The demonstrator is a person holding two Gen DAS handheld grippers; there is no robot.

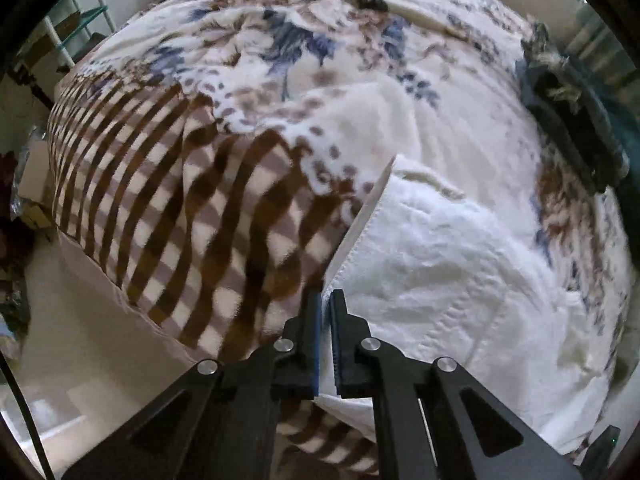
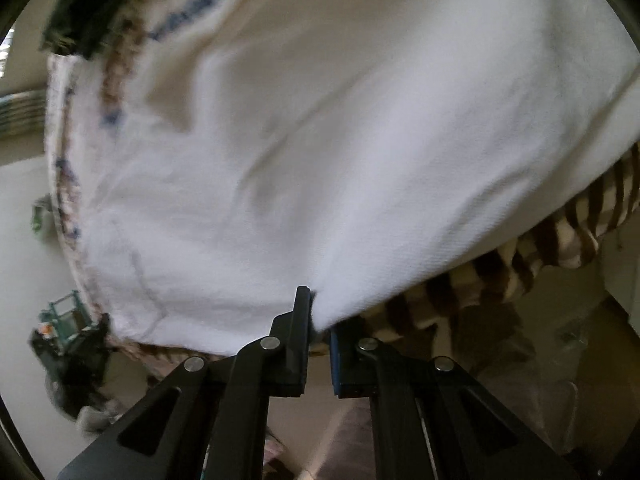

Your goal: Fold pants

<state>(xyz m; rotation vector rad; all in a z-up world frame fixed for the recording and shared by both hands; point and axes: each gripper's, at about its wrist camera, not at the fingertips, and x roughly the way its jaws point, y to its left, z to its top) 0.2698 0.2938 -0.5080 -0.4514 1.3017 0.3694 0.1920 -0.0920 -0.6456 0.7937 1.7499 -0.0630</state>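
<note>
White pants (image 1: 452, 268) lie spread on a bed covered by a floral and brown-checked blanket (image 1: 208, 216). In the left wrist view my left gripper (image 1: 326, 304) is shut on a stitched hem edge of the pants, which runs up and away from the black fingers (image 1: 344, 320). In the right wrist view the same white pants (image 2: 320, 152) fill most of the picture. My right gripper (image 2: 320, 316) is shut on a corner of the cloth, which bunches between the pads and pulls taut upward.
A dark folded garment (image 1: 576, 120) lies at the blanket's far right edge. A white and teal shelf (image 1: 76, 28) stands beyond the bed at the left. Below the bed's checked edge (image 2: 520, 264) there is floor with a dark cart (image 2: 68, 344).
</note>
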